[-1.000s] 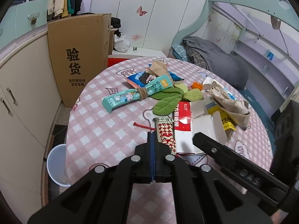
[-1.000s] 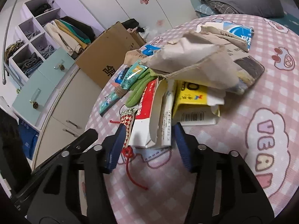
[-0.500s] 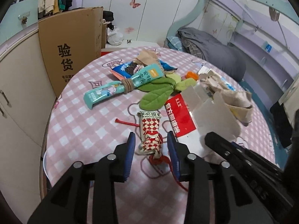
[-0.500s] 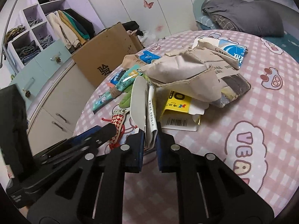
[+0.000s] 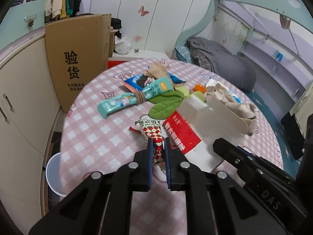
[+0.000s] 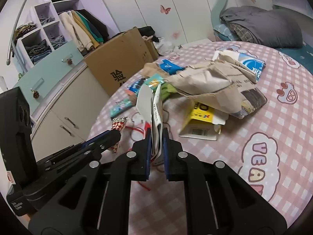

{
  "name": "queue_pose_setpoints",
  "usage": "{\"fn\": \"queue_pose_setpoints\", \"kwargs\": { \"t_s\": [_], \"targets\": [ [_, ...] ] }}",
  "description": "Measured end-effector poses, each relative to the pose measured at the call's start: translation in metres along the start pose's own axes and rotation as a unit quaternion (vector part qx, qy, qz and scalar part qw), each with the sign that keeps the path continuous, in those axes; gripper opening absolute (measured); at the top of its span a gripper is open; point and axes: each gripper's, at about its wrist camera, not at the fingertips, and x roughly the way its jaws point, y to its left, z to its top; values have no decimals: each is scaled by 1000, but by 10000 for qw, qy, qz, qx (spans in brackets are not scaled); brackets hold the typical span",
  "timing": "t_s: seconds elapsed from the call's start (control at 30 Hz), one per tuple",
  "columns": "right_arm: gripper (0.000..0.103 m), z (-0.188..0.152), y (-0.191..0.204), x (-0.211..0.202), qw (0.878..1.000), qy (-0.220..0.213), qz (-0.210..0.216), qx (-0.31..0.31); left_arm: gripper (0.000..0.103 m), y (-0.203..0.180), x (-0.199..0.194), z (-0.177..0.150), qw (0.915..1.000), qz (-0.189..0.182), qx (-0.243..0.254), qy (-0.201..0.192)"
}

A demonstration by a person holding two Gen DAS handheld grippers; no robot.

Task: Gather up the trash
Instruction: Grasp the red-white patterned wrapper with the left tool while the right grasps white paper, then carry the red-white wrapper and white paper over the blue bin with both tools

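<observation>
Left gripper (image 5: 158, 144) just closing, now pinched on the red-checked wrapper (image 5: 153, 135) at the pink checked table's (image 5: 93, 133) near edge. Right gripper (image 6: 156, 137) clamped tight on the flattened red-and-white carton (image 6: 150, 107), tipped up on edge beside the trash pile.
</observation>
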Motion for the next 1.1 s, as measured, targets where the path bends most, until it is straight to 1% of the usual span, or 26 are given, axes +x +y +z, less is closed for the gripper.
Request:
{"fn": "queue_pose_setpoints", "kwargs": {
  "t_s": [0.2, 0.33, 0.43, 0.53, 0.63, 0.77, 0.8, 0.87, 0.93, 1.1],
  "targets": [
    [11, 3, 21, -18, 9996, -219, 120, -163, 8, 12, -36, -1, 9994, 21, -189, -304],
    [11, 5, 39, -26, 9989, -273, 235, -288, 8, 21, -57, -1, 9983, 45, -302, -491],
    [11, 4, 60, -28, 9981, -279, 354, -429, 8, 33, -74, -2, 9970, 35, -446, -637],
    [11, 4, 83, -23, 9966, -231, 528, -591, 8, 51, -91, -4, 9950, 118, -604, -786],
    [11, 2, 107, -11, 9944, -98, 762, -723, 8, 73, -104, -9, 9925, 269, -800, -885],
    [11, -3, 145, 13, 9898, 111, 1019, -984, 8, 113, -116, -15, 9869, 574, -1166, -952],
    [11, -5, 157, 23, 9880, 188, 1089, -1079, 8, 128, -118, -17, 9842, 706, -1313, -955],
    [11, -8, 175, 38, 9851, 290, 1191, -1210, 8, 152, -120, -20, 9804, 836, -1520, -932],
    [11, -13, 197, 57, 9814, 400, 1284, -1372, 8, 182, -121, -25, 9743, 1096, -1751, -894],
    [11, -25, 242, 108, 9734, 627, 1453, -1654, 8, 240, -121, -29, 9623, 1492, -2112, -839]
  ]
}}
